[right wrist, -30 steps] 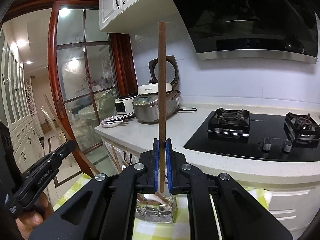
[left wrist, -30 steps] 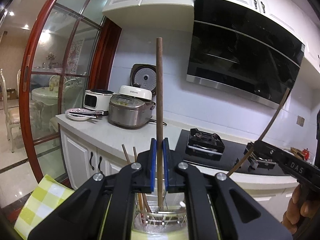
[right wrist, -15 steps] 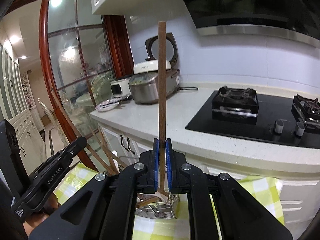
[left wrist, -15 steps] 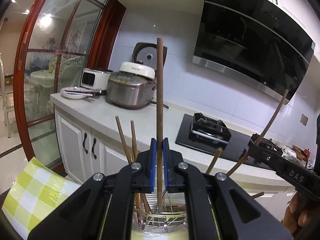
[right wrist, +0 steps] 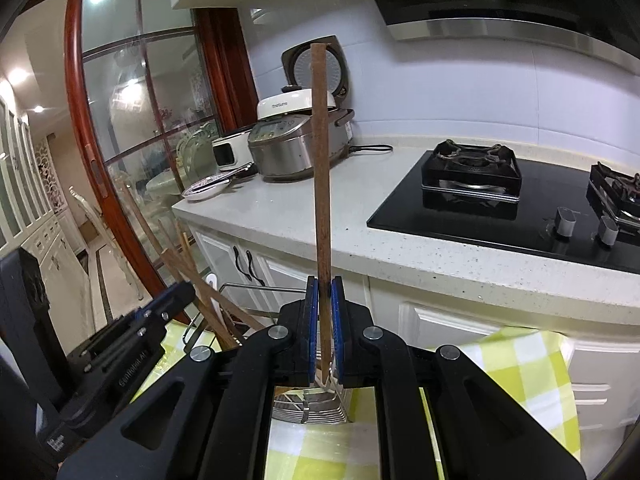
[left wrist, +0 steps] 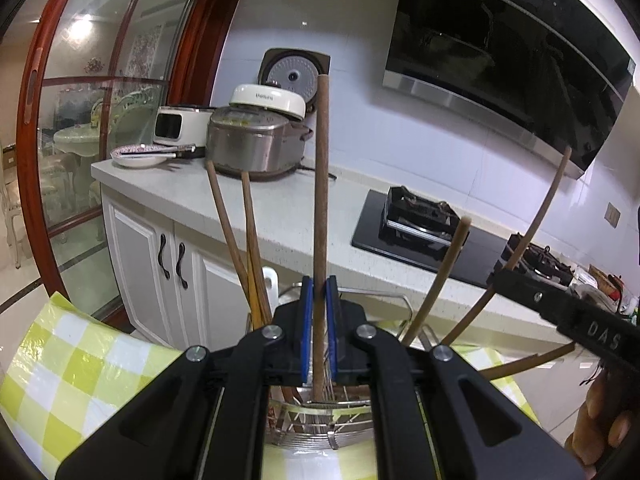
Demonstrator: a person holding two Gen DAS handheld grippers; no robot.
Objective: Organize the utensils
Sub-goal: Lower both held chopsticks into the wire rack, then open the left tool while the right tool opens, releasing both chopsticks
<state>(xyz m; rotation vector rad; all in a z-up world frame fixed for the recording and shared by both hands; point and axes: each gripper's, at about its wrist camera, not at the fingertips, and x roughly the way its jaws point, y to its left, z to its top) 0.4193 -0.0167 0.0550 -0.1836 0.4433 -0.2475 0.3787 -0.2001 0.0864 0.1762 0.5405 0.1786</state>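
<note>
Chopsticks are held by both grippers, one stick in each. In the left wrist view, the left gripper (left wrist: 319,332) sits at the lower centre of the frame, and its blue pads are closed on a dark brown chopstick (left wrist: 321,208) that stands almost upright and reaches to the upper middle of the frame. The lower end of this stick goes down into a metal wire holder (left wrist: 320,424) at the bottom centre. Other wooden chopsticks (left wrist: 240,248) already stand in the holder and lean to the left, and one lighter stick (left wrist: 440,280) leans to the right. At the right edge of the same view the right gripper (left wrist: 560,312) appears from the side, with a thin stick across it; from here I cannot tell how its jaws stand.

In the right wrist view, the right gripper (right wrist: 325,328) is at the lower centre, and its blue pads are closed on a reddish brown chopstick (right wrist: 321,168) that tilts a little, with its lower end over the wire holder (right wrist: 308,408). The left gripper (right wrist: 132,336) is at the lower left of this frame, near the leaning sticks.

The holder stands on a yellow-green checked cloth (right wrist: 520,360). Behind, in the upper half, there is a white counter (right wrist: 320,208) with a rice cooker (right wrist: 296,148) and a black gas stove (right wrist: 472,172).
</note>
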